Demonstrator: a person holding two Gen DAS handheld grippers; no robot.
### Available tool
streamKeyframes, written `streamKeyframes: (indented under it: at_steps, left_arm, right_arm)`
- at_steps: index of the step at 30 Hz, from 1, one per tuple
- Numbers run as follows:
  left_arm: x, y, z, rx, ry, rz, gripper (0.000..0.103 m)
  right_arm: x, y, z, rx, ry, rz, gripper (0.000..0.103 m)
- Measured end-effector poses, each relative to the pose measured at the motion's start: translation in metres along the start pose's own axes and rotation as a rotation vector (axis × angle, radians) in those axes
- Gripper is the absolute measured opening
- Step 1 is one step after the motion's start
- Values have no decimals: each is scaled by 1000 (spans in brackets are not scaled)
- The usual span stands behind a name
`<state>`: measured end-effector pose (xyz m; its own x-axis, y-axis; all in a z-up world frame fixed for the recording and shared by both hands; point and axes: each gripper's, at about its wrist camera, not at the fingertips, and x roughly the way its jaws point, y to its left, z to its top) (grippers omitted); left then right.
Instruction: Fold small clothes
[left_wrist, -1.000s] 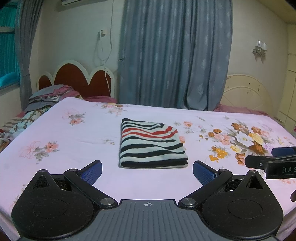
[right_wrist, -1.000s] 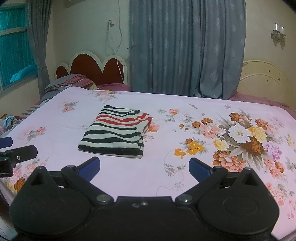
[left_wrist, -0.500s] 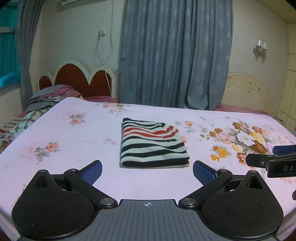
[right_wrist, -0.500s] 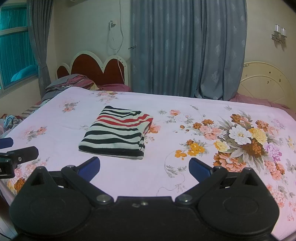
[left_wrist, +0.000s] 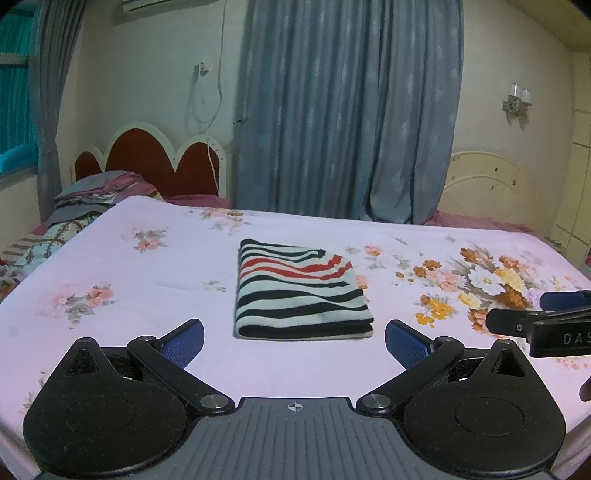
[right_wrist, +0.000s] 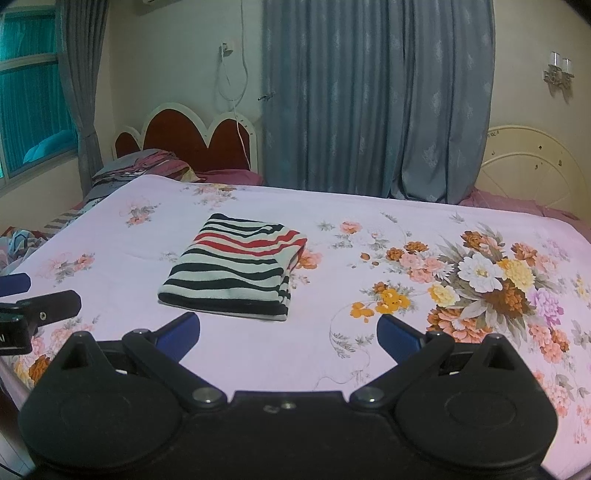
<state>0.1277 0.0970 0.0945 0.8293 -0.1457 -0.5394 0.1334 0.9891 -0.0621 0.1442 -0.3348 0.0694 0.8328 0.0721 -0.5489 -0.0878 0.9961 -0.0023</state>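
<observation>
A striped garment (left_wrist: 301, 291) in black, white and red lies folded into a neat rectangle on the pink floral bedsheet (left_wrist: 147, 295); it also shows in the right wrist view (right_wrist: 236, 269). My left gripper (left_wrist: 294, 341) is open and empty, held back from the garment's near edge. My right gripper (right_wrist: 288, 334) is open and empty, in front of and to the right of the garment. Each gripper shows at the edge of the other's view: the right gripper (left_wrist: 543, 325) and the left gripper (right_wrist: 33, 310).
A pile of clothes and bedding (left_wrist: 92, 195) lies at the far left by the red headboard (left_wrist: 155, 166). Grey curtains (left_wrist: 347, 110) hang behind the bed. A cream headboard (left_wrist: 491, 192) stands at the far right.
Both grippers have drifted slightly; the garment sits a touch higher in both views. The garment itself has not moved, and both stay open.
</observation>
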Motion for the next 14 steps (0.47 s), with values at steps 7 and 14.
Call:
streamKeyframes:
  at_steps: [7, 14]
  left_arm:
    - [0, 0, 0, 3, -12, 13, 103]
    - [0, -2, 2, 9, -17, 11, 103]
  right_arm:
    - [0, 0, 0, -2, -1, 2, 102]
    - [-1, -3, 2, -7, -5, 11, 102]
